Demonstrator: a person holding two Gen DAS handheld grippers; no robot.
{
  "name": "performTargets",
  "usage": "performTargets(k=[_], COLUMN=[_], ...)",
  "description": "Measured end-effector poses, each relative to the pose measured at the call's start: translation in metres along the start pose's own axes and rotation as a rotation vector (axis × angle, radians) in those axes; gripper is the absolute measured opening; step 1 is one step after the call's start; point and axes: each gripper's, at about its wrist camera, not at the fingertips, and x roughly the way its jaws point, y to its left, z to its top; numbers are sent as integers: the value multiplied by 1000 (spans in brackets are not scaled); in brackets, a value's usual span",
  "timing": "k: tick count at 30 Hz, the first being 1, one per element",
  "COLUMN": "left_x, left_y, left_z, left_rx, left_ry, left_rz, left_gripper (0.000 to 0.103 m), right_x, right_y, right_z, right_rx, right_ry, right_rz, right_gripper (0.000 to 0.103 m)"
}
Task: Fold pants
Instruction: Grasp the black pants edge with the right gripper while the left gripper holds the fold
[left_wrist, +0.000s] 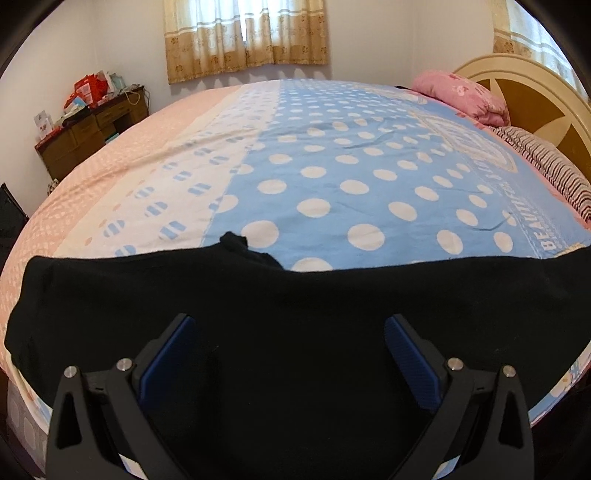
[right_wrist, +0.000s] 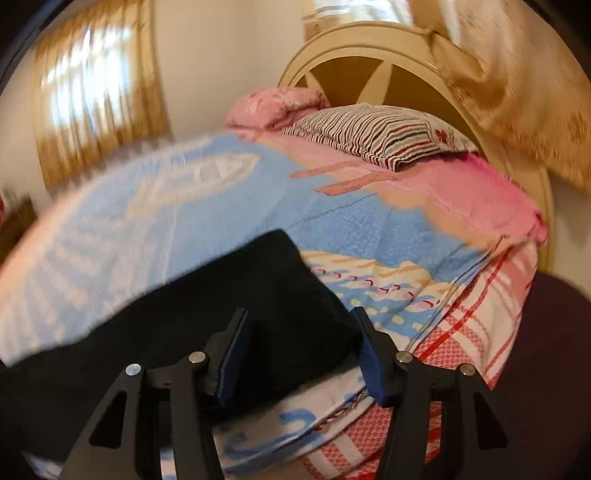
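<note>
Black pants (left_wrist: 295, 302) lie flat across the near edge of the bed, stretched from left to right. My left gripper (left_wrist: 290, 321) is open, its blue pads wide apart just above the middle of the pants, holding nothing. In the right wrist view the pants' right end (right_wrist: 258, 295) lies on the bedspread. My right gripper (right_wrist: 301, 317) is open over that end, with the cloth's corner between the spread fingers. The right view is motion-blurred.
The bed has a blue polka-dot spread (left_wrist: 351, 166) with a pink side (left_wrist: 110, 162). A striped pillow (right_wrist: 376, 133) and a pink quilt (left_wrist: 461, 96) lie by the headboard (right_wrist: 369, 74). A cluttered wooden desk (left_wrist: 92, 125) stands far left.
</note>
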Motion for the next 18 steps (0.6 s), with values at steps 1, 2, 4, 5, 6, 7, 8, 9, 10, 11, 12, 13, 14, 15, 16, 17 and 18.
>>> performTargets(k=[1,2,4,5,6,7,8,9,10,11,12,13,14,15,16,17,18], left_x=[0,0,0,0,0,0,0,-1,-2,-3,-6,-7,-9,-11,-12,-13,-13], left_y=[1,3,6,8,10,11,13,16,18,22,27,31,36,42,48,52,56], left_z=[0,-1,-1,-1,-1,-1,-1,-2,-1,-1,0,1,2,3,4,4,5], left_rx=[-7,-14,-25,-28,-31,-34,-38,-44,-48,-52,-61,-69,-84,-100,-117,-130,-138], left_ry=[2,5,5,4,4,4,4,2,-1,-8,-19,-26,-34,-40,-46,-49,-50], left_rz=[0,0,-5,-6,-6,-7,-8,-9,-9,-7,-2,1,3,4,5,8,12], left_gripper=[103,103,103,103,103,103,103,103,103,103,103,103,103,103,103,103,103], right_x=[-1,-3,-5,-5,-5,-7,-15,-25,-37,-52,-63,-74,-85,-91,-97,-103,-106], right_y=[2,2,-2,-5,-7,-9,-7,-2,5,22,36,54,77,96,115,142,165], right_z=[-1,-2,-3,-3,-1,0,3,4,6,9,10,10,9,7,3,-5,-13], right_rx=[-22,-30,-15,3,20,35,53,56,48,16,-15,-55,-100,-132,-166,-215,-257], right_ry=[7,11,17,25,30,30,10,-19,-53,-91,-113,-128,-138,-140,-137,-128,-116], right_rz=[-10,-7,29,67,82,96,124,155,193,237,275,326,396,451,507,577,632], right_gripper=[47,41,16,14,13,12,12,12,12,12,12,12,12,12,12,12,12])
